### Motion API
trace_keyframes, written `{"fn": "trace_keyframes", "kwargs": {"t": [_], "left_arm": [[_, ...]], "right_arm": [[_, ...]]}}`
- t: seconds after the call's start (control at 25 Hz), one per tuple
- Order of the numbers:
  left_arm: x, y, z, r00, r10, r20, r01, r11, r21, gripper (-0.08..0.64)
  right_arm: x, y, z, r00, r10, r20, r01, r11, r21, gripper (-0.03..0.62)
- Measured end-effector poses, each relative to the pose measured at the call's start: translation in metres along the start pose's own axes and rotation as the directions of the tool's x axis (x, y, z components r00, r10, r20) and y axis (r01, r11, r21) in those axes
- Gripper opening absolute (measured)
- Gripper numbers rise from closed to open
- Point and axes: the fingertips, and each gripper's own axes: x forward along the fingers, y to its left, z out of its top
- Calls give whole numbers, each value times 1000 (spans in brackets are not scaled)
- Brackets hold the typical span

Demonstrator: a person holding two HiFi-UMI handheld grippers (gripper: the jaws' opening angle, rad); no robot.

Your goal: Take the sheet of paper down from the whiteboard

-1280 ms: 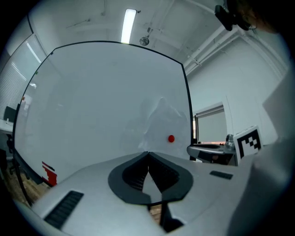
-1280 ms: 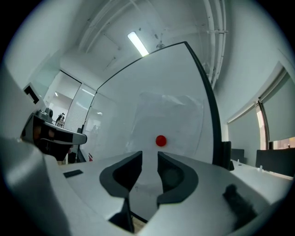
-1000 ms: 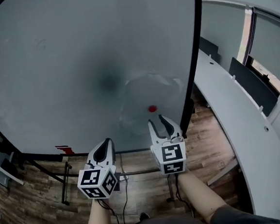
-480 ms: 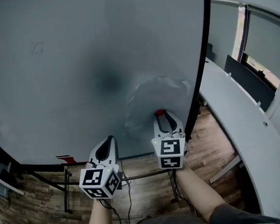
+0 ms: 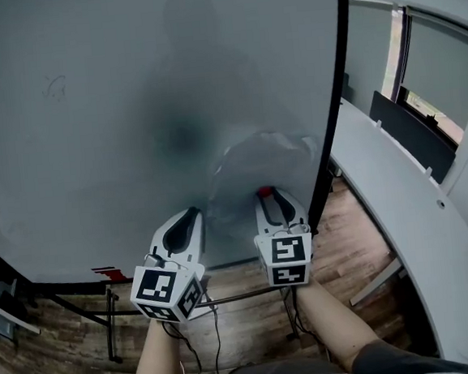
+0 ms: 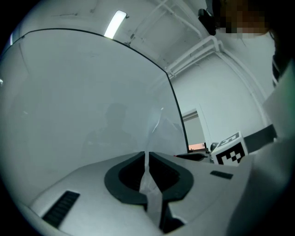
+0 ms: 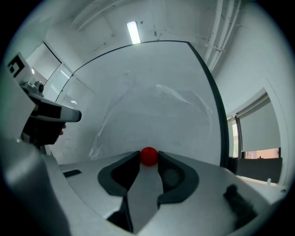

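A pale, wrinkled sheet of paper (image 5: 268, 159) lies against the big whiteboard (image 5: 113, 111), low and near its right edge. A red round magnet (image 5: 263, 192) sits on the sheet's lower part. My right gripper (image 5: 267, 197) is shut on that magnet (image 7: 149, 156), which shows between its tips. My left gripper (image 5: 190, 220) is at the sheet's lower left edge. In the left gripper view its jaws are shut on a thin fold of the sheet (image 6: 147, 161). The sheet (image 7: 152, 113) bulges off the board above the magnet.
The whiteboard's black frame (image 5: 338, 91) runs down at right. Beyond it a curved white counter (image 5: 399, 208) with dark screens (image 5: 416, 129) sweeps round. Below are wooden flooring (image 5: 77, 350), the board's stand legs (image 5: 109, 323) and cables. A small red mark (image 5: 110, 273) sits at the board's bottom.
The right gripper, open below the magnet a second ago, moved up and closed on it. The left gripper rose and moved right to the sheet's edge.
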Motion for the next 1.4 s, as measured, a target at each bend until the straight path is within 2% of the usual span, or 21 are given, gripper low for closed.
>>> {"fn": "trace_keyframes", "kwargs": {"t": [0.08, 0.2, 0.32, 0.48, 0.72, 0.8, 0.88, 1.12, 1.4], "left_arm": [[6, -6, 13, 998, -48, 30, 47, 998, 53, 24], [18, -16, 32, 992, -110, 63, 100, 984, 147, 143], [31, -25, 45, 988, -144, 60, 127, 965, 228, 155], [49, -33, 59, 985, -163, 64, 140, 954, 266, 155], [67, -28, 59, 995, -92, 36, 78, 958, 275, 142], [71, -24, 57, 998, -61, 15, 55, 962, 268, 36], [72, -22, 56, 998, -70, 5, 67, 970, 232, 17], [67, -23, 57, 994, -106, 5, 104, 981, 162, 11], [52, -32, 42, 998, -57, -34, 62, 987, 148, 11]], "right_arm": [[0, 1, 0, 1000, 12, 0, -12, 1000, -1, 130], [0, 1, 0, 1000, 24, -1, -24, 1000, 5, 130], [0, 0, -1, 999, 35, -5, -35, 999, 11, 130], [0, -1, 3, 999, 36, 0, -36, 999, 13, 130], [0, 0, -1, 999, 51, -9, -51, 999, 18, 130], [-1, -1, -1, 999, 50, -7, -50, 999, 19, 130], [-1, -3, 1, 999, 44, 1, -44, 999, 18, 130], [-3, -2, 2, 997, 77, 3, -77, 997, 30, 129], [-24, 3, -19, 989, 149, -21, -148, 988, 51, 127]]}}
